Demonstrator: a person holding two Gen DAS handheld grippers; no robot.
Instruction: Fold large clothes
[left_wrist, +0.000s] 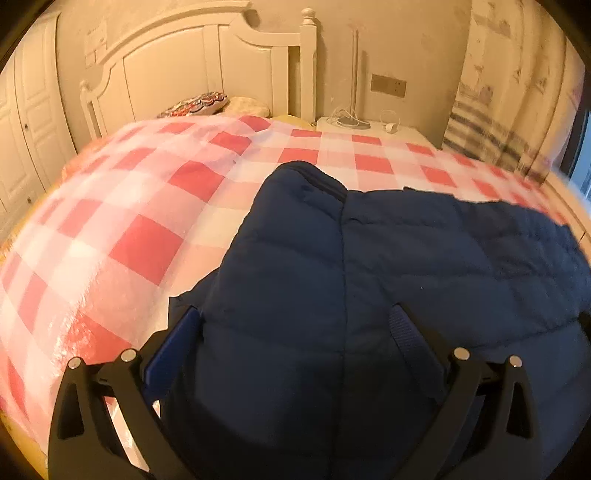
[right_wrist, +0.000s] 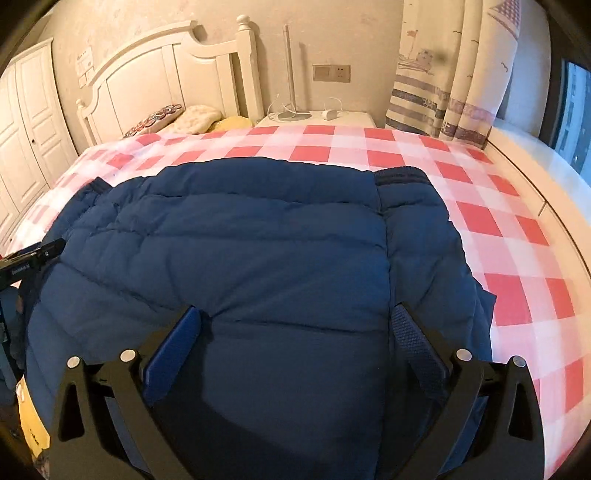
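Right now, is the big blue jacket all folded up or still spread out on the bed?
Mostly spread out. The jacket lies wide across the checked bedspread, cuffs at the far edge, under both open grippers. Whether its sleeves are folded in, I cannot tell.

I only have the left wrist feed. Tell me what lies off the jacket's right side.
Observer: Bare checkered bedspread; the navy jacket ends well short of the bed's right edge, which your view blurs.
Operator: Report the right claw.
Observer: The right claw is open, fingers spread over the jacket's near part, gripping nothing.
Operator: Say whether my left claw shows from that side.
Observer: Only a black piece of it, at the jacket's left edge.
Operator: Describe the far hem.
Observer: It lies fairly straight across the bed, a ribbed cuff at its right end.
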